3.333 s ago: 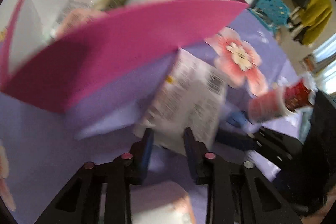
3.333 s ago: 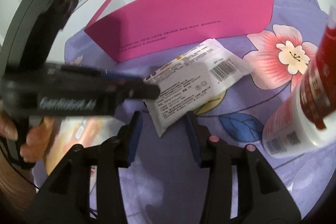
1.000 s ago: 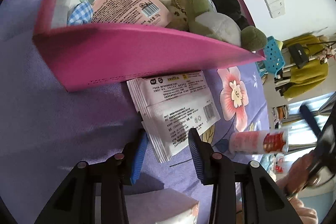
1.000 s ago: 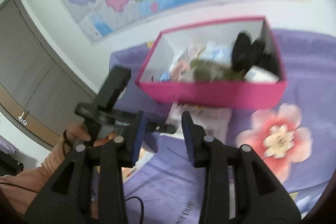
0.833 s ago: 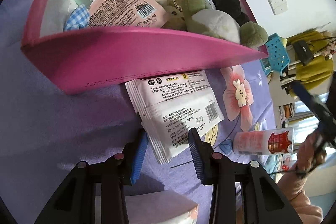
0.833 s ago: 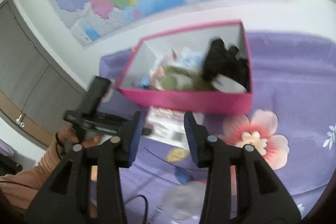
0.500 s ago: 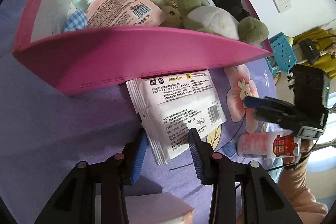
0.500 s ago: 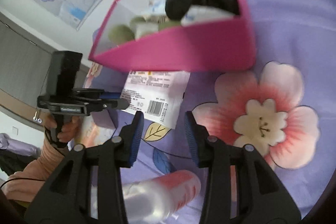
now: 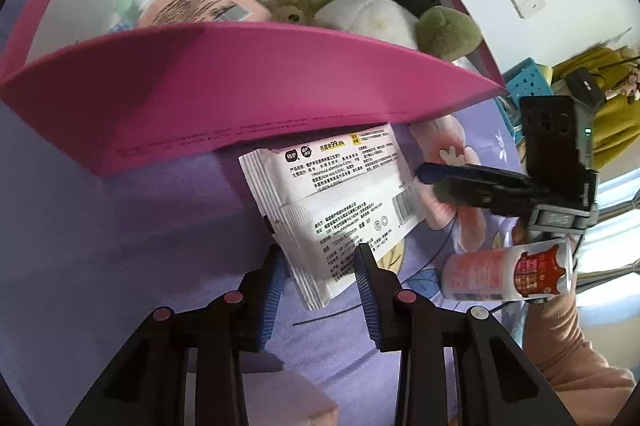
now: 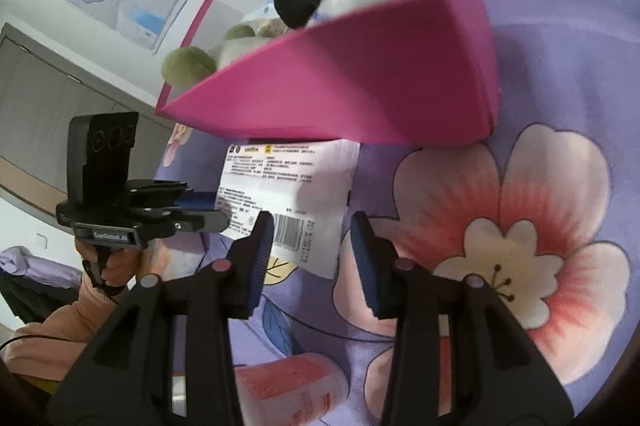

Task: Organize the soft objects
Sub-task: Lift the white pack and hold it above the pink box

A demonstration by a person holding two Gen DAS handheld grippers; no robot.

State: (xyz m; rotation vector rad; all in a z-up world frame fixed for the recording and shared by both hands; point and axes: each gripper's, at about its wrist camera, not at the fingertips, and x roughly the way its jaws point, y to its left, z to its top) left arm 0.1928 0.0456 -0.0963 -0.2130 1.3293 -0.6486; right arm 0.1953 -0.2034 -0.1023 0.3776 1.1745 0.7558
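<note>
Pink box (image 9: 248,86), 1 wipes pkt (image 9: 336,210) (2 claws)

My left gripper (image 9: 320,258) is matte black plastic, two angular arms with triangular cut-outs, each tipped by a ribbed blue pad (image 9: 272,290). A round pink-red screw cap sits on each inner arm and a paler one on each outer arm. My right gripper (image 10: 312,246) is built the same: black frame, ribbed blue pads (image 10: 366,266), pink and pale caps. Seen from the other side, each unit carries a black boxy camera block (image 10: 100,162) on top, with three round lenses and a strip of white lettering beneath. A thin black cable (image 10: 8,342) trails by my salmon-pink sleeve (image 10: 52,338).
</note>
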